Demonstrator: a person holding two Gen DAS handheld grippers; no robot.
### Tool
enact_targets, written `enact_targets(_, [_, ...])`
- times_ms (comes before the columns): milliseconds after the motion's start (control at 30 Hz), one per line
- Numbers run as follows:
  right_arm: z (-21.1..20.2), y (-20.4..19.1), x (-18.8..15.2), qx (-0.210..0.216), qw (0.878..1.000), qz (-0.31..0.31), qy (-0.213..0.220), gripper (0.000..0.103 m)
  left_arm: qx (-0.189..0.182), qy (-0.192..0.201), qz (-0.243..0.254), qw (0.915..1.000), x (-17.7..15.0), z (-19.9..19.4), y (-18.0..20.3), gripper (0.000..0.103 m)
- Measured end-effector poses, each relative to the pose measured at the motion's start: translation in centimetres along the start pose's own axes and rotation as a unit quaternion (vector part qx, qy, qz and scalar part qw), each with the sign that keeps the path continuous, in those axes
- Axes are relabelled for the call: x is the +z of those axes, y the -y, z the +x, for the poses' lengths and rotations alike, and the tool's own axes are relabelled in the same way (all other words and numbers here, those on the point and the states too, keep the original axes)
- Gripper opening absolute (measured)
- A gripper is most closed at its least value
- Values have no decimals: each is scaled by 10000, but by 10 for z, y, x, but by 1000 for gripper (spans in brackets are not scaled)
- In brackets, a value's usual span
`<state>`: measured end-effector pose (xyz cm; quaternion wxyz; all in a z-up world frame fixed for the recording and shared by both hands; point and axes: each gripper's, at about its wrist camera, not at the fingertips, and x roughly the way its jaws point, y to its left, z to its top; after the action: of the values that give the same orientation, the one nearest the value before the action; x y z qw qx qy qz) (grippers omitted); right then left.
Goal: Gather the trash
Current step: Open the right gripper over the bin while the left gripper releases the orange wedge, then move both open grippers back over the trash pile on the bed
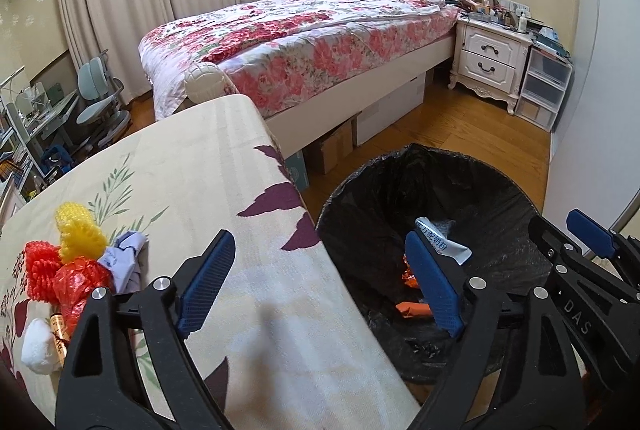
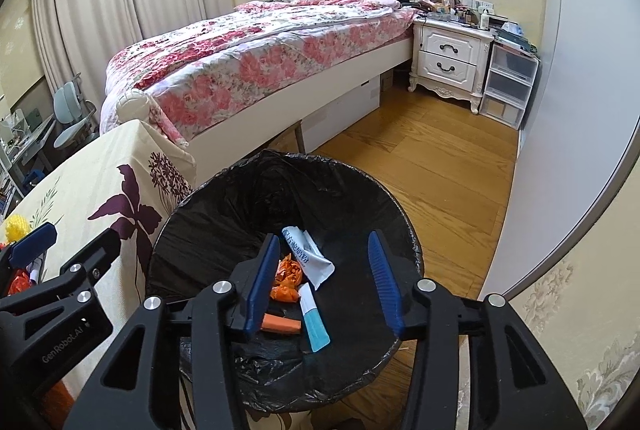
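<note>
Both the left claw point(image 1: 320, 282) and right claw point(image 2: 324, 282) are being held open and empty over the black-lined bin point(image 2: 224, 206), so that wrappers point(image 2: 308, 258) are dropped inside.

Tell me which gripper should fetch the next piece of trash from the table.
Left. The left gripper stands open beside the trash pile on the table, nothing between its fingers. The right gripper hangs open over the trash bin, farther from the pile.

Soft, even daylight, sharp focus, heavy fisheye bend w/ dark vignette at corners.
</note>
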<state>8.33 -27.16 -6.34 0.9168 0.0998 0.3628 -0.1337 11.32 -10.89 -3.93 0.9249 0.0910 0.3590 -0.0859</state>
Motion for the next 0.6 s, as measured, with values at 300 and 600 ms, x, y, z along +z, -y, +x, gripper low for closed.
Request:
enact_targets(300, [-12,-21,-13,204,9996,-167,-70,50,120,-42,-255,9996,-16,-23,-33,85])
enact_targets(600, [-28,-60,-29,533,9972,-497,-157,50,310,-54,-537,9981,-39,-50,-73,85])
